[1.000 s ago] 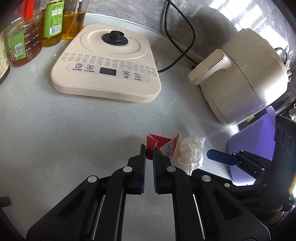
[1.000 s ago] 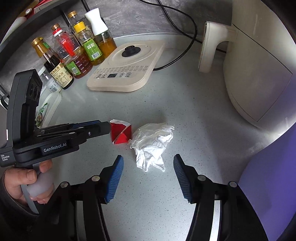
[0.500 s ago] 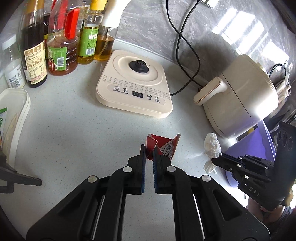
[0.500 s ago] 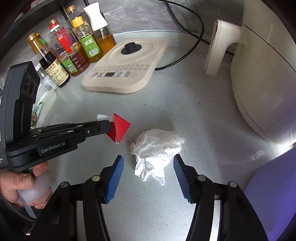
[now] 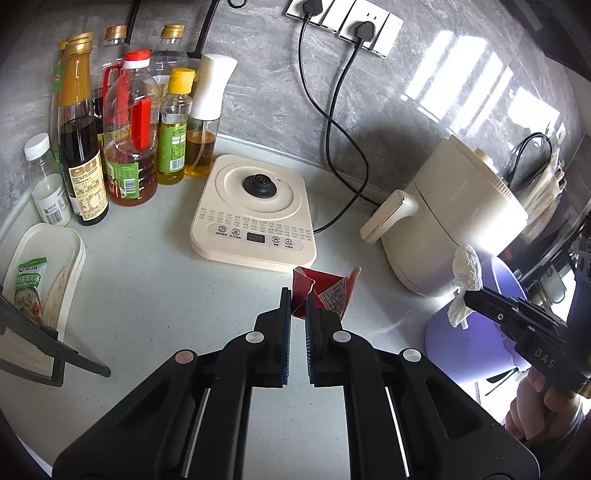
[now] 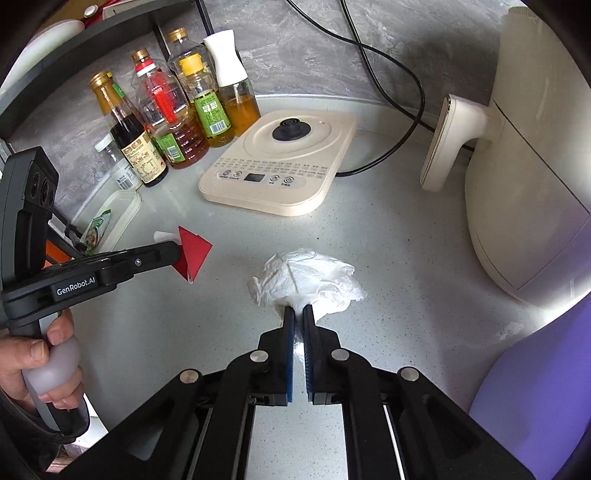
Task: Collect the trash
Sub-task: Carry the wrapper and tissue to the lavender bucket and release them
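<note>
Between right gripper (image 6: 298,314) fingers: crumpled tissue (image 6: 306,277); left gripper (image 5: 297,299) pinches red wrapper (image 5: 321,291).

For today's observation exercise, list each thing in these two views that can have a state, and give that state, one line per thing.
left gripper: shut on the red wrapper
red wrapper: torn, pinched, lifted off the counter
right gripper: shut on the crumpled tissue
crumpled tissue: wadded, held in the fingers
oil sprayer bottle: upright, capped
cooker base: nothing on it, cord attached
wall plugs: plugged in
white tub: open, packet inside
</note>
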`<state>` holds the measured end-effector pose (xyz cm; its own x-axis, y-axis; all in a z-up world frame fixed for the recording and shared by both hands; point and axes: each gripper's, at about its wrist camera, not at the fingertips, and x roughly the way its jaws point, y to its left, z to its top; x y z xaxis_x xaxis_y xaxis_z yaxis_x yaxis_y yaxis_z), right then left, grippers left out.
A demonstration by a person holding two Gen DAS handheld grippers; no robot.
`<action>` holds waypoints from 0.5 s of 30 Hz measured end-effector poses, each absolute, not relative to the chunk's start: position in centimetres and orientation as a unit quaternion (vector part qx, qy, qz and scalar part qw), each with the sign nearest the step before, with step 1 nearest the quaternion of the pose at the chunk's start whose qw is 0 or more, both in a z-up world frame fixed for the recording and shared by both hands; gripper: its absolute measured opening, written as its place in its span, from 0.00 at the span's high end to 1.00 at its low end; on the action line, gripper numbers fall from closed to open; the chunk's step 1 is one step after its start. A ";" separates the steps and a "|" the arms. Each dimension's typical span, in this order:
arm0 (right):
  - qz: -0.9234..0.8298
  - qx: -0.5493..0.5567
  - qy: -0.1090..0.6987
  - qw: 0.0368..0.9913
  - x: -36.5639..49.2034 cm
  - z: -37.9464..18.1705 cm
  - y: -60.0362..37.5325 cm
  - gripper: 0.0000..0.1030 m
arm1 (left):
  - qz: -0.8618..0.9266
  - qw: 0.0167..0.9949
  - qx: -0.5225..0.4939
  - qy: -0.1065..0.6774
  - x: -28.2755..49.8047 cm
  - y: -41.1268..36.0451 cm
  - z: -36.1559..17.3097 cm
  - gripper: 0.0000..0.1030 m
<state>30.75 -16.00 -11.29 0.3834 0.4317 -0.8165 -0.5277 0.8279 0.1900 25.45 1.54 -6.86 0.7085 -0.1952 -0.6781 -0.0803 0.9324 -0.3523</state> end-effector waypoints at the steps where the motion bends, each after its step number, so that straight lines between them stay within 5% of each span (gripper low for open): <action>1: 0.292 -0.050 0.465 0.834 30.5 -10.6 -16.1 0.94 | -0.035 0.908 -0.178 0.378 25.5 1.1 -6.5 0.93; 15: 0.277 -0.020 0.381 0.882 28.2 -3.6 -20.2 0.94 | -0.130 0.915 -0.129 0.359 28.5 -6.6 -2.4 0.93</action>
